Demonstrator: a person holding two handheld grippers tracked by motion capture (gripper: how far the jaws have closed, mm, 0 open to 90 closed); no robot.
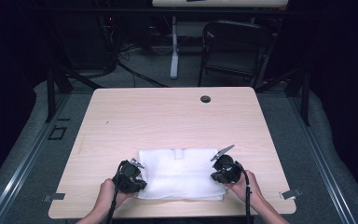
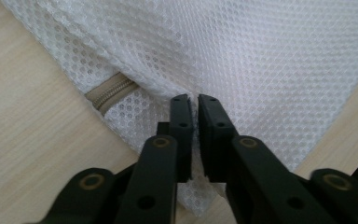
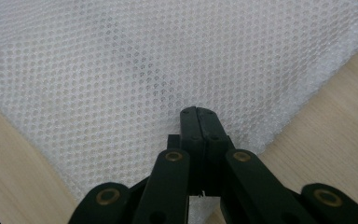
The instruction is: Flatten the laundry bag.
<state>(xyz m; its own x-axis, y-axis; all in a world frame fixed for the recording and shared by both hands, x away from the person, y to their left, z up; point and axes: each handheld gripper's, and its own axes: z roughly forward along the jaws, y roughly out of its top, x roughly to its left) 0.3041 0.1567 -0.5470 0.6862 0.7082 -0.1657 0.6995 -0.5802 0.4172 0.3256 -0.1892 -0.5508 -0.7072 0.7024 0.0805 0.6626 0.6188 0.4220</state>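
A white mesh bag [image 1: 179, 175] lies folded flat near the front edge of the wooden table [image 1: 168, 116]. My left gripper [image 1: 141, 181] is at the bag's left edge, held by a hand. In the left gripper view its jaws [image 2: 193, 100] are pinched on a fold of mesh [image 2: 261, 60], just beside a tan zipper [image 2: 112, 92]. My right gripper [image 1: 215, 176] is at the bag's right edge. In the right gripper view the jaws [image 3: 196, 110] are pressed together on the mesh [image 3: 144, 60] near its corner.
A dark cable hole [image 1: 205, 99] sits near the table's far edge. Metal clips [image 1: 53, 197] [image 1: 290, 193] stick out at both front corners. A black folding chair [image 1: 235, 46] and a white desk leg [image 1: 174, 46] stand beyond the table.
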